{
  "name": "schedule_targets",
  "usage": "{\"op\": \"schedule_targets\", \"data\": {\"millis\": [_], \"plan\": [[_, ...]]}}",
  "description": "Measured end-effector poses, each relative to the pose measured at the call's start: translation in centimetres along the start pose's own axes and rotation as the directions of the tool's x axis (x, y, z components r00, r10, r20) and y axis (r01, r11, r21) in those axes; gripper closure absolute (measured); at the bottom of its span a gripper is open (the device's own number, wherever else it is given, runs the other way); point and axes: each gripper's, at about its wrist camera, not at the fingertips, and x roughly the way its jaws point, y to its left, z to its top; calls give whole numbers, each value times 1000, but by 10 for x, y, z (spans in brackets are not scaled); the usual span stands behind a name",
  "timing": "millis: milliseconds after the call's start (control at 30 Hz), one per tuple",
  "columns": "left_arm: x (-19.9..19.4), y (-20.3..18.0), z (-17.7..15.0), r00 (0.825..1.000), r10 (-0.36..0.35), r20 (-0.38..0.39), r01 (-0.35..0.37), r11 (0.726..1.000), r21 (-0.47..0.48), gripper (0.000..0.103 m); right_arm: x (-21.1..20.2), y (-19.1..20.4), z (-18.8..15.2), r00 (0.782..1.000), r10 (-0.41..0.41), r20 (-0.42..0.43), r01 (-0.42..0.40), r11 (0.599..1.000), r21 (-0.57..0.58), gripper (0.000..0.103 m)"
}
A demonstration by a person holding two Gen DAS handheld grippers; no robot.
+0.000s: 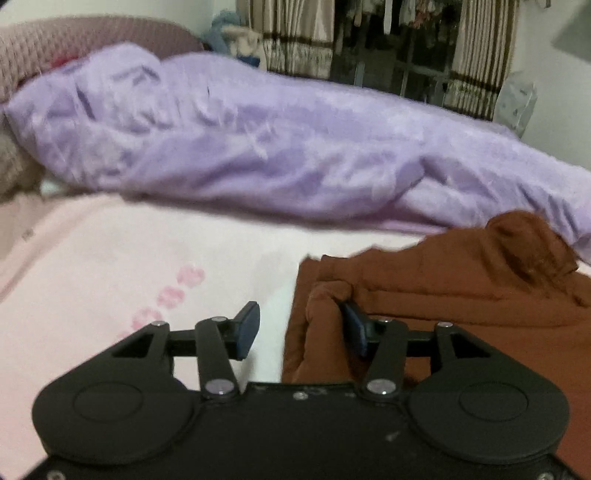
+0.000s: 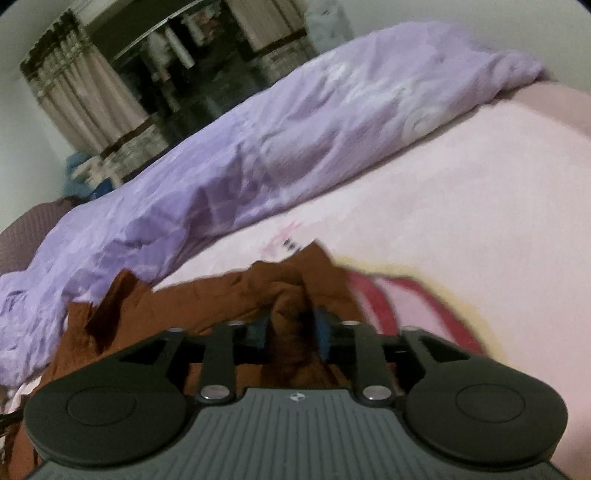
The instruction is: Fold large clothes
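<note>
both grippers standing open at the edge of a rust-brown garment

a pink bed sheet (image 1: pixel 92 266) is spreading under and around both grippers, and in the right wrist view it is running far off to the right of the right gripper. a long, rumpled lilac duvet (image 1: pixel 258 147) is lying across the bed well ahead of both grippers, stretching from one side of each view to the other. beyond it, striped curtains (image 1: pixel 295 33) are hanging at a dark window.

the rust-brown garment (image 1: pixel 461 295), the thing being folded, is lying on the sheet just ahead and to the right of the left gripper (image 1: pixel 301 328). its folded left edge is bunching up between the jaws and is touching the right-hand blue pad, while the left-hand pad is standing clear over bare sheet. the jaws are standing partly apart, roughly halfway, and are not pinching the cloth.

in the right wrist view the same garment (image 2: pixel 207 299) is lying ahead and to the left of the right gripper (image 2: pixel 291 332), with a raised ridge of cloth standing up between its fingers. the jaws are parted about halfway too; the picture is blurred there, so whether the pads are touching the ridge cannot be told, but they are not closed on it. a red printed curve (image 2: pixel 373 299) on the sheet is showing just right of the fingers.
</note>
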Motion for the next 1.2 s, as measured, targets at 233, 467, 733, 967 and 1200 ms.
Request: {"op": "schedule_targets", "data": {"millis": [233, 467, 733, 967, 1200], "plan": [[-78, -24, 9, 987, -143, 73, 145, 989, -15, 50, -79, 46, -2, 974, 5, 224, 16, 996, -91, 59], [-108, -101, -41, 924, -381, 40, 383, 923, -43, 50, -93, 137, -75, 960, 274, 52, -252, 933, -258, 85], [-75, -142, -85, 909, -407, -86, 403, 913, -65, 46, -60, 181, -147, 965, 250, -78, -262, 904, -338, 88], [-66, -140, -90, 926, -370, -75, 371, 929, -2, 45, -50, 166, -155, 974, 213, -83, -228, 919, -320, 103], [-68, -87, -79, 967, -252, -47, 253, 967, 25, 45, -70, 121, -125, 994, 107, 10, -97, 932, -350, 103]]}}
